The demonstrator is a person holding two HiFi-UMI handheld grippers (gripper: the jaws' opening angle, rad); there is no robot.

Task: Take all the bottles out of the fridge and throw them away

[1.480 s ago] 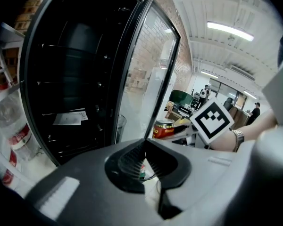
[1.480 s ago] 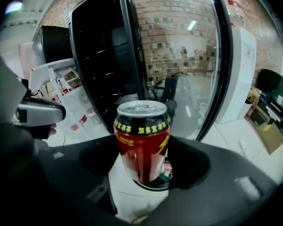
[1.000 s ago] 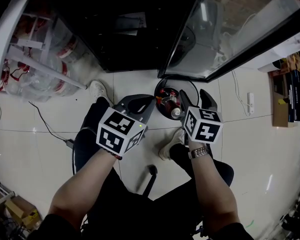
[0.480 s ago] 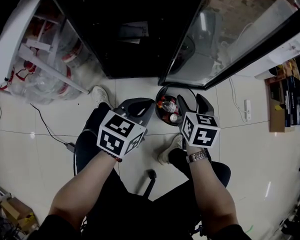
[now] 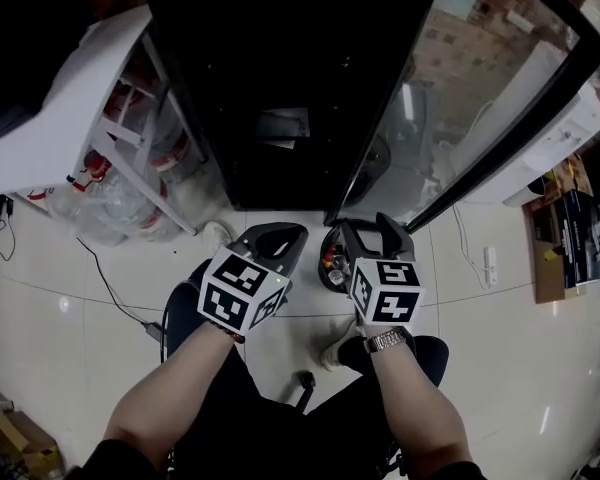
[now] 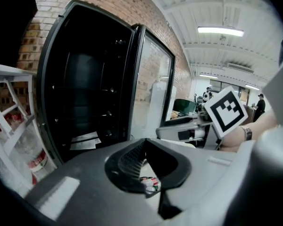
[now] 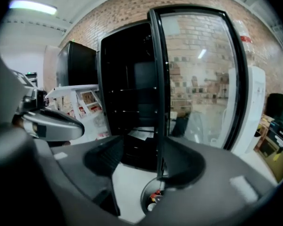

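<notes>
Both tools are higher now than a second ago, and they sit closer to the tall black fridge [image 5: 280,78], whose clear glass door [image 5: 460,108] stands wide open. The left tool [image 5: 296,233] has its jaws pressed together at the tips, with nothing in them, just as before. The right tool [image 5: 364,224] has its jaws spread apart. They have just closed a little, and nothing is between them. The small bottles with red labels [image 5: 331,266] lie in the round black bin [image 5: 323,246] on the pale floor [image 5: 60,268], by the foot of the door. Before, the whole bin showed in front of the right tool. Now the right tool covers most of it. More of the fridge shows now, and the white rack [image 5: 80,118] at the left sits nearer the middle.
</notes>
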